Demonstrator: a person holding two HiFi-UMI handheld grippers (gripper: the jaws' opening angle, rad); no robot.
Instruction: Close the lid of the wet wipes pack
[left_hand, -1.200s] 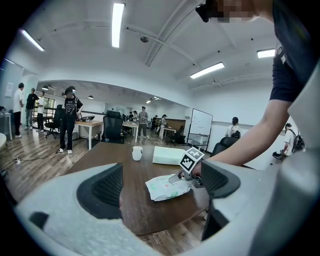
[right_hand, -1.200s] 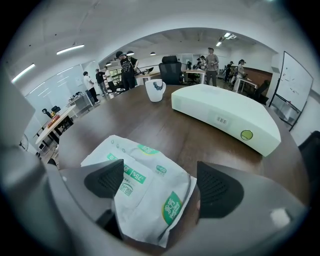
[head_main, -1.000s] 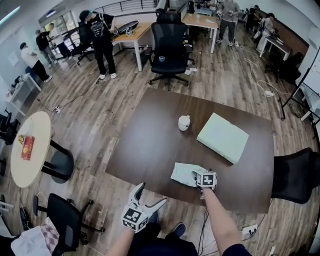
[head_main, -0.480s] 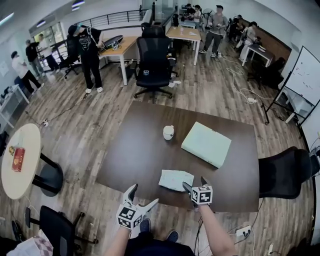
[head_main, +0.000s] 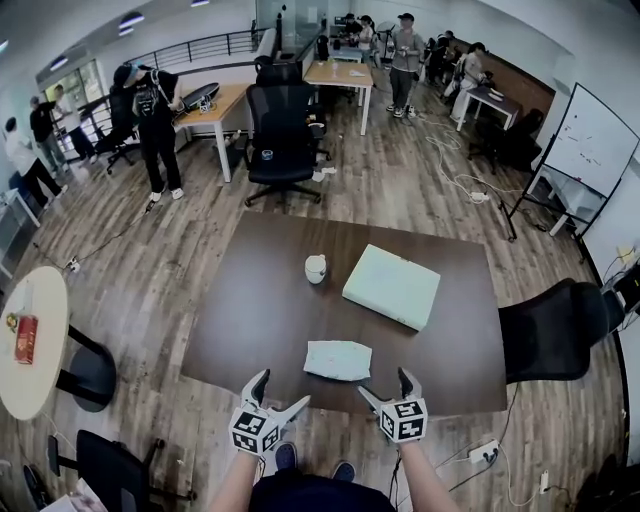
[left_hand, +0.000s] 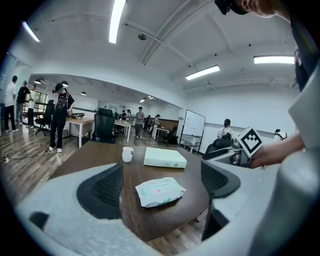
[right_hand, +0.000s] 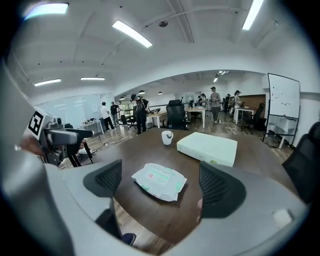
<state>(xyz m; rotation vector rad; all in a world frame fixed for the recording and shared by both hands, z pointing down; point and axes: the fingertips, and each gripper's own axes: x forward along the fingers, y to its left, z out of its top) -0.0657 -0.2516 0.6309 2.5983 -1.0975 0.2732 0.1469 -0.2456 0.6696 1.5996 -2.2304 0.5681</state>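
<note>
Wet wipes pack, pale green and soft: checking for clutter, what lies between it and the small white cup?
Only bare dark brown tabletop lies between pack and cup, clearest in the head view.

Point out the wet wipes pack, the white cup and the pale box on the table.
wet wipes pack (head_main: 338, 360), head view, middle of its top face.
white cup (head_main: 315, 269), head view, its body.
pale box (head_main: 391, 286), head view, centre of its top.
</note>
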